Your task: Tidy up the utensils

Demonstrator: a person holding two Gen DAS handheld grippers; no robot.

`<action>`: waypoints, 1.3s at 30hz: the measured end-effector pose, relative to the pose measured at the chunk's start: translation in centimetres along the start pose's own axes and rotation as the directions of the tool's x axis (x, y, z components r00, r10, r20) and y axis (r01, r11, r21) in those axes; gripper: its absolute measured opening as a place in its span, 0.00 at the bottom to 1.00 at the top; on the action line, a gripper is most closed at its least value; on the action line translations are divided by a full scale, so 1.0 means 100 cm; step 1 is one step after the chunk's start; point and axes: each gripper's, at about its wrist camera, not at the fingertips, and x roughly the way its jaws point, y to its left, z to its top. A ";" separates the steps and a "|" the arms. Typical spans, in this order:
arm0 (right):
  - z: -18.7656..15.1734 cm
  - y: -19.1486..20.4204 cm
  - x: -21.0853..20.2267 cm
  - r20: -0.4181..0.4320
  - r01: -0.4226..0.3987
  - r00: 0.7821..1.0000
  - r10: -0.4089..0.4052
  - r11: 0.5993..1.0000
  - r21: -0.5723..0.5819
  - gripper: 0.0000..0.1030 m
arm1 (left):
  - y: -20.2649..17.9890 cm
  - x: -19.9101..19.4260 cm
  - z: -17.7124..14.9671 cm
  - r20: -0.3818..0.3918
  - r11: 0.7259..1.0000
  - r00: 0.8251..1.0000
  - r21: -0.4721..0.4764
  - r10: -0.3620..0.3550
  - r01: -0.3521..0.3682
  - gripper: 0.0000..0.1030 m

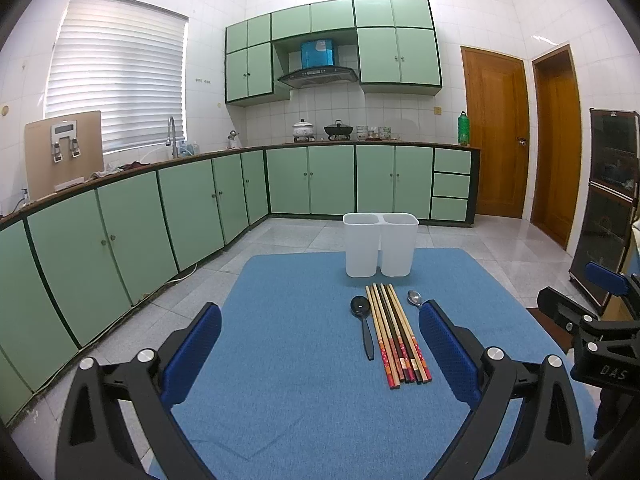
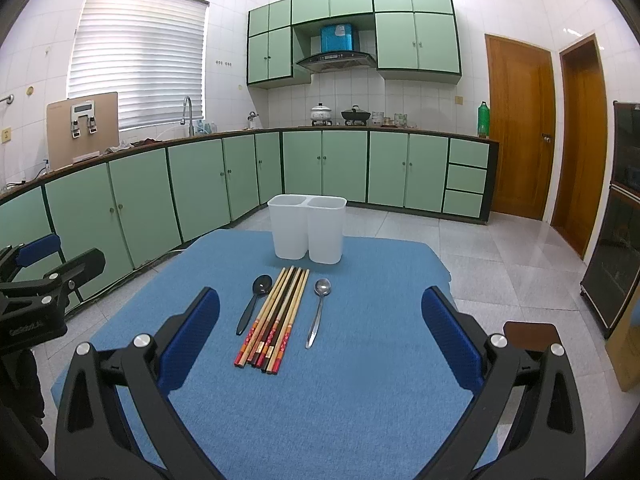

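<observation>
Your left gripper [image 1: 320, 344] and right gripper [image 2: 320, 332] both hover with fingers wide, holding nothing; on the blue bench [image 2: 360, 400], left to right, lie the black spoon [image 2: 251, 306], light, thin: pinch mid-handle; the chopsticks [image 2: 274, 316], stiff, prone to rolling; the steel spoon [image 2: 318, 312], likely slippery; the white holder [image 2: 307, 228] stands behind.

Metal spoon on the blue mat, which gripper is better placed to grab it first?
Probably right. The metal spoon lies right of the chopsticks, between the open right gripper's fingers; the left gripper would cross them.
</observation>
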 end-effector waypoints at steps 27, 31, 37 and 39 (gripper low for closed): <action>-0.009 -0.003 0.005 -0.009 0.000 1.000 0.000 1.000 0.014 0.95 | 0.005 0.001 -0.001 0.003 1.000 1.000 0.001 0.004 -0.004 0.94; -0.008 -0.003 0.006 -0.013 0.000 1.000 0.001 1.000 0.015 0.95 | 0.009 0.001 -0.001 0.004 1.000 1.000 0.001 0.005 -0.005 0.94; -0.008 -0.003 0.007 -0.015 -0.001 1.000 0.001 1.000 0.016 0.95 | -0.004 0.000 -0.001 0.000 1.000 1.000 0.004 0.009 -0.009 0.94; -0.008 -0.004 0.007 -0.014 0.000 1.000 0.001 1.000 0.018 0.95 | -0.004 0.000 -0.001 0.001 1.000 1.000 0.004 0.009 -0.009 0.94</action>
